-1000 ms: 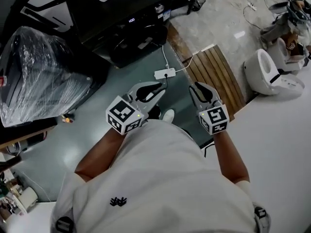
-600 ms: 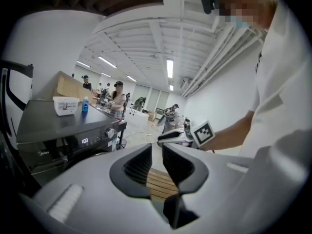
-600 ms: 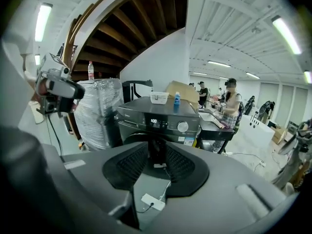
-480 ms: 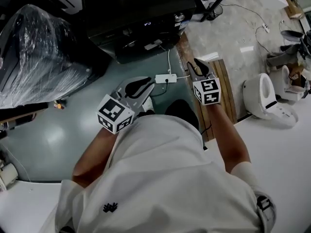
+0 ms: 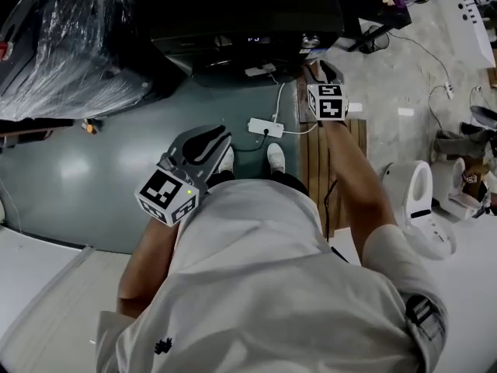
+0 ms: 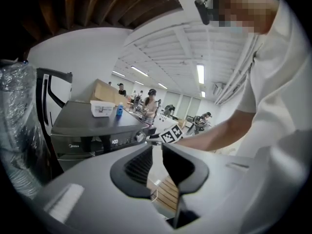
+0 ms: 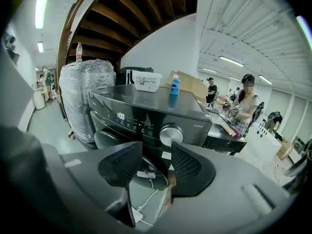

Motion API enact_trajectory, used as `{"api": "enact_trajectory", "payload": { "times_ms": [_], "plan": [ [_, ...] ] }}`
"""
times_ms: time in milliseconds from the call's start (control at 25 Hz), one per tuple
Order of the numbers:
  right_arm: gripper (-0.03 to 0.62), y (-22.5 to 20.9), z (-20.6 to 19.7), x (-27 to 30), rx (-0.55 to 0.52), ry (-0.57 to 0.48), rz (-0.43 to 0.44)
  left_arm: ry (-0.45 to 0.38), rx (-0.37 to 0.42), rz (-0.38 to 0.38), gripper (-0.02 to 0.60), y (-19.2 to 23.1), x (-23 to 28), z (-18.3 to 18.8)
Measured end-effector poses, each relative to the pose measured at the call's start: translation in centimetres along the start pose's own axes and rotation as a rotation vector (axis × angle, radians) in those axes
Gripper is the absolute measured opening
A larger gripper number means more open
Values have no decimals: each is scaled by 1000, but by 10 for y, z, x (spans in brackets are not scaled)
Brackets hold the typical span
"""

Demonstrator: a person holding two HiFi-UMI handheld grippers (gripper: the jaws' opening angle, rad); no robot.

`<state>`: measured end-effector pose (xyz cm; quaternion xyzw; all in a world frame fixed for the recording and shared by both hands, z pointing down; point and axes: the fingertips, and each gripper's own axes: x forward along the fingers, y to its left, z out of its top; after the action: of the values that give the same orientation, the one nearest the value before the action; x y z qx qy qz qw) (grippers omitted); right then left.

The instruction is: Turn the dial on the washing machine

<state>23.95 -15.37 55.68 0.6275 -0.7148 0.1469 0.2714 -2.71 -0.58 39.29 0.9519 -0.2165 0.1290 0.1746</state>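
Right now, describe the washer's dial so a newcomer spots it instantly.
Find the dark washing machine beside the plastic-wrapped bundle. Along its front control panel, right of the lit display, sits the dial: the only round, silver knob there.

The washer (image 7: 146, 108) was glossy black, its dial (image 7: 171, 134) silver and its digits white. The bottle (image 7: 174, 86) was blue. The floor (image 5: 85, 169) was dull teal, the slats (image 5: 311, 169) brown, the shirt (image 5: 264, 286) white. The left gripper (image 6: 156, 155) was grey with black pads — its cube (image 5: 165, 195) patterned in black-and-white squares.
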Motion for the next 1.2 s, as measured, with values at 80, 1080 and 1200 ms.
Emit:
{"api": "enact_trajectory", "payload": {
  "times_ms": [80, 1080, 1200],
  "plan": [
    [173, -11, 4, 21, 2, 3, 7, -4, -18, 33, 86, -3, 5, 3],
    [249, -47, 11, 94, 299, 1, 7, -23, -65, 225, 86, 14, 28, 27],
    [249, -49, 8, 94, 437, -29, 43, -22, -67, 217, 86, 14, 31, 28]
  ]
}}
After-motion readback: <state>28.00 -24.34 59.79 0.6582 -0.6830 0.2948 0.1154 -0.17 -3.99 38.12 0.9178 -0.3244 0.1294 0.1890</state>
